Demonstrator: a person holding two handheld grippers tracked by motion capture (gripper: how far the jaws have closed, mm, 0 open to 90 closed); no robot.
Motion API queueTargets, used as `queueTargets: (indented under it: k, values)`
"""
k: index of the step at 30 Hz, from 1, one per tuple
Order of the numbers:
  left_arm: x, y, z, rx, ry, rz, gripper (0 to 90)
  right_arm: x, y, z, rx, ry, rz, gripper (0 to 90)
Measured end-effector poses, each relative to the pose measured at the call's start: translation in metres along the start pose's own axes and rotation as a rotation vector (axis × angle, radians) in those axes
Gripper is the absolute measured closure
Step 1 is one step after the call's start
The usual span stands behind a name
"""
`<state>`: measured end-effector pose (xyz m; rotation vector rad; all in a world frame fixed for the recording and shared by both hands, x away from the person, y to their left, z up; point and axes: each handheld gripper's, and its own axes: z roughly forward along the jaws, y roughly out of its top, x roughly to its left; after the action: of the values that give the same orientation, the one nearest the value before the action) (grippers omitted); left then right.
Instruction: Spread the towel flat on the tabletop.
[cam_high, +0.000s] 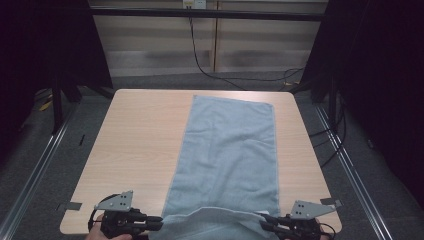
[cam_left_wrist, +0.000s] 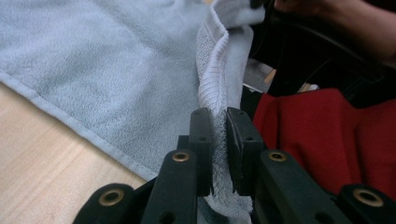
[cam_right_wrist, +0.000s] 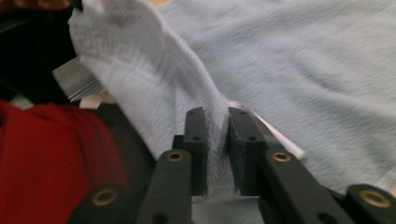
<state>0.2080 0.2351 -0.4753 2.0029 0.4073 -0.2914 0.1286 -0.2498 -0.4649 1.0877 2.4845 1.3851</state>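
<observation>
A light blue towel (cam_high: 230, 150) lies lengthwise on the wooden table (cam_high: 135, 140), reaching from the far edge to the near edge. Its near hem is lifted off the table and hangs between the two grippers. My left gripper (cam_high: 159, 222) is at the near left corner of the towel, and in the left gripper view its jaws (cam_left_wrist: 219, 121) pinch a fold of towel (cam_left_wrist: 116, 70). My right gripper (cam_high: 262, 225) is at the near right corner. In the right gripper view its jaws (cam_right_wrist: 217, 121) are closed on the towel's edge (cam_right_wrist: 303, 70).
Bare wood lies on both sides of the towel. Small tape pieces (cam_high: 74, 205) mark the near table corners. Metal rails run along the floor either side, and cables trail behind the table. The person's red clothing (cam_left_wrist: 327, 135) is close behind the grippers.
</observation>
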Motion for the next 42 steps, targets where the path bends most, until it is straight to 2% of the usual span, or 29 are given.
queueTargets:
  k: [1, 3, 5, 6, 8, 9, 10, 12, 14, 17, 18, 19, 21, 22, 23, 24, 25, 26, 28, 29, 30, 31, 32, 34, 37, 42]
  values:
    - [-0.001, -0.001, -0.001, -0.001, -0.021, -0.003, 81.6, 0.001, -0.001, 0.001, 0.011, 0.013, -0.003, 81.6]
    - [-0.004, -0.006, -0.002, 0.023, -0.020, 0.000, 82.0, 0.003, -0.004, 0.003, 0.044, 0.037, -0.017, 81.6]
    - [-0.005, -0.010, -0.002, 0.038, -0.011, -0.002, 78.7, 0.005, -0.006, 0.002, 0.053, 0.045, -0.016, 76.1]
    - [-0.004, -0.008, -0.003, 0.019, -0.006, -0.013, 73.2, 0.005, -0.006, 0.001, 0.044, 0.047, -0.013, 73.8]
    - [0.001, -0.003, -0.006, -0.030, -0.016, -0.025, 71.5, 0.004, -0.003, -0.003, 0.014, 0.055, -0.007, 69.8]
    - [0.005, 0.001, -0.005, -0.043, 0.000, -0.036, 68.7, 0.002, -0.002, -0.004, -0.003, 0.047, 0.000, 67.7]
    - [0.009, 0.005, -0.004, -0.047, 0.003, -0.040, 64.9, 0.000, 0.000, -0.004, -0.021, 0.037, 0.002, 66.8]
    - [0.020, 0.013, 0.000, -0.042, 0.011, -0.035, 65.5, -0.005, 0.005, -0.005, -0.059, 0.023, 0.011, 62.8]
    - [0.035, 0.022, 0.005, -0.047, 0.018, -0.061, 62.5, -0.011, 0.010, -0.003, -0.092, 0.023, 0.031, 63.1]
    - [0.060, 0.036, 0.010, -0.057, 0.085, -0.104, 63.0, -0.023, 0.020, 0.002, -0.119, 0.034, 0.043, 67.7]
    - [0.067, 0.041, 0.012, -0.053, 0.132, -0.103, 63.7, -0.026, 0.023, 0.005, -0.115, 0.039, 0.036, 68.5]
    - [0.074, 0.045, 0.015, -0.048, 0.159, -0.102, 64.6, -0.028, 0.026, 0.008, -0.108, 0.034, 0.033, 74.5]
    - [0.085, 0.052, 0.023, -0.029, 0.218, -0.106, 64.3, -0.028, 0.031, 0.015, -0.078, 0.058, 0.013, 77.3]
    - [0.090, 0.054, 0.030, -0.017, 0.225, -0.107, 62.3, -0.027, 0.033, 0.019, -0.061, 0.047, 0.002, 77.3]
    - [0.094, 0.055, 0.037, 0.018, 0.247, -0.099, 59.8, -0.027, 0.035, 0.022, -0.046, 0.041, 0.001, 76.8]
    - [0.098, 0.056, 0.045, 0.042, 0.267, -0.099, 57.5, -0.028, 0.037, 0.025, -0.044, 0.041, 0.002, 75.2]
    - [0.103, 0.057, 0.051, 0.066, 0.262, -0.100, 56.1, -0.031, 0.039, 0.027, -0.051, 0.038, 0.011, 75.8]
    - [0.105, 0.057, 0.057, 0.076, 0.274, -0.091, 56.0, -0.036, 0.041, 0.028, -0.056, 0.042, 0.018, 78.6]
    - [0.104, 0.056, 0.066, 0.112, 0.297, -0.066, 55.2, -0.042, 0.044, 0.031, -0.060, 0.050, 0.021, 83.7]
    - [0.101, 0.054, 0.070, 0.136, 0.289, -0.061, 55.3, -0.040, 0.044, 0.032, -0.056, 0.056, 0.021, 84.3]
    - [0.097, 0.052, 0.073, 0.160, 0.311, -0.021, 56.9, -0.037, 0.043, 0.033, -0.049, 0.075, 0.006, 84.6]
    - [0.092, 0.052, 0.074, 0.177, 0.354, 0.026, 61.3, -0.032, 0.042, 0.034, -0.045, 0.078, -0.003, 85.0]
    - [0.089, 0.052, 0.075, 0.185, 0.356, 0.030, 68.3, -0.027, 0.040, 0.034, -0.033, 0.086, -0.011, 85.2]
    - [0.085, 0.050, 0.074, 0.201, 0.382, 0.066, 80.6, -0.018, 0.034, 0.032, -0.006, 0.097, -0.032, 85.3]
    - [0.083, 0.049, 0.071, 0.205, 0.394, 0.053, 85.6, -0.006, 0.023, 0.021, 0.011, 0.120, -0.053, 85.3]
    - [0.090, 0.044, 0.062, 0.165, 0.387, -0.028, 86.3, 0.004, -0.002, 0.002, 0.069, 0.153, -0.051, 85.2]
